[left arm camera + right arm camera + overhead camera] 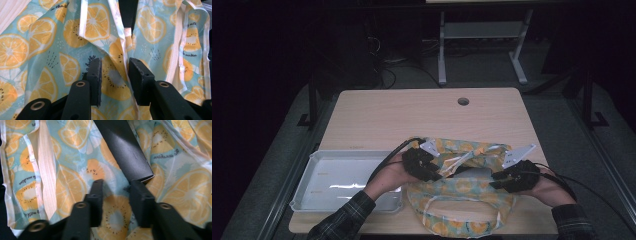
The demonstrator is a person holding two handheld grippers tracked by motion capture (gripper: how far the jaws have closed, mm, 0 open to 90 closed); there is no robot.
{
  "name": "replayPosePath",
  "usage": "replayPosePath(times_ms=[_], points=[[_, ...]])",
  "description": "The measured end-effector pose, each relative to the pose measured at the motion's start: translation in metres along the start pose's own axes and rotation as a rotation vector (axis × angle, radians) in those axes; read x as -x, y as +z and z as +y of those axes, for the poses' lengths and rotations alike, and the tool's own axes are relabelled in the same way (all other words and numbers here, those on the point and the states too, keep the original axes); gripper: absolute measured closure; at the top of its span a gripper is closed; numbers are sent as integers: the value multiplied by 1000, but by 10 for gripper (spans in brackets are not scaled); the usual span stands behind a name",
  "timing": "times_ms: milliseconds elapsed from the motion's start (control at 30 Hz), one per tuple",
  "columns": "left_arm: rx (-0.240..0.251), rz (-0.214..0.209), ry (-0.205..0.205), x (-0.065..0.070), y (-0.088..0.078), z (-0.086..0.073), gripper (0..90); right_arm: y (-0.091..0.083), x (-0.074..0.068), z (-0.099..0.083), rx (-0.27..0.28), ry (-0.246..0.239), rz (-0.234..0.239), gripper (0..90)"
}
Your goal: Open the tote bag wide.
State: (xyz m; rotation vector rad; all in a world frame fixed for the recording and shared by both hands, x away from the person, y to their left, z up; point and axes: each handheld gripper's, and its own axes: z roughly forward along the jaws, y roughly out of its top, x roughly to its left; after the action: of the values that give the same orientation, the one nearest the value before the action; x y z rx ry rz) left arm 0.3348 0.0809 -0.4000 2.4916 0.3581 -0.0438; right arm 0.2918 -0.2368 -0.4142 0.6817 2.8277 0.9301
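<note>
right now we have both sets of tongs down on a fruit-print cloth bag [462, 192] that lies rumpled at the near edge of the tabletop [412, 115], just to the right of a white tray [312, 192]. our left tongs [432, 172] sit at the bag's upper left part, and our right tongs [499, 180] at its right side, the two well apart with the bag's opening between them. in the left gripper view the left tongs [114, 75] stand at a narrow gap, with a ridge of the orange-and-kiwi fabric [45, 50] lying between the pads [95, 75]; we cannot tell whether the pads press on it. in the right gripper view the right tongs [116, 195] are likewise narrow, with the printed cloth [72, 182] under and between them, and a dark flat piece [125, 150] runs down from the top to just beside one pad [140, 200]; again we cannot tell if the cloth is pinched. pale trim and a strap [46, 170] run along the bag's edge. a round hole [463, 101] sits in the far part of the tabletop. our sleeves [344, 220] are plaid.
</note>
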Motion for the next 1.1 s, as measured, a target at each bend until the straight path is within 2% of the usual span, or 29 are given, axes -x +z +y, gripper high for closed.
replayPosePath(times_ms=[233,400,500,667,767,1000,1100], points=[[11,-4,-8,-1,0,0,737,-2,-2,-1,-11,-31,31,875],[22,-18,-19,-3,-2,1,883,-4,-3,-1,-11,-43,38,893],[28,-14,-25,-5,-3,2,896,-5,-4,-1,-13,-57,42,893],[48,37,-49,-14,-9,4,898,-7,-8,-3,-25,-68,53,895],[67,71,-87,-24,-10,1,898,-5,-8,-6,-30,-76,63,895],[66,131,-153,-48,-12,-10,899,0,-9,-9,-59,-80,72,895],[48,164,-163,-54,-14,-14,899,3,-10,-11,-66,-76,63,895]])
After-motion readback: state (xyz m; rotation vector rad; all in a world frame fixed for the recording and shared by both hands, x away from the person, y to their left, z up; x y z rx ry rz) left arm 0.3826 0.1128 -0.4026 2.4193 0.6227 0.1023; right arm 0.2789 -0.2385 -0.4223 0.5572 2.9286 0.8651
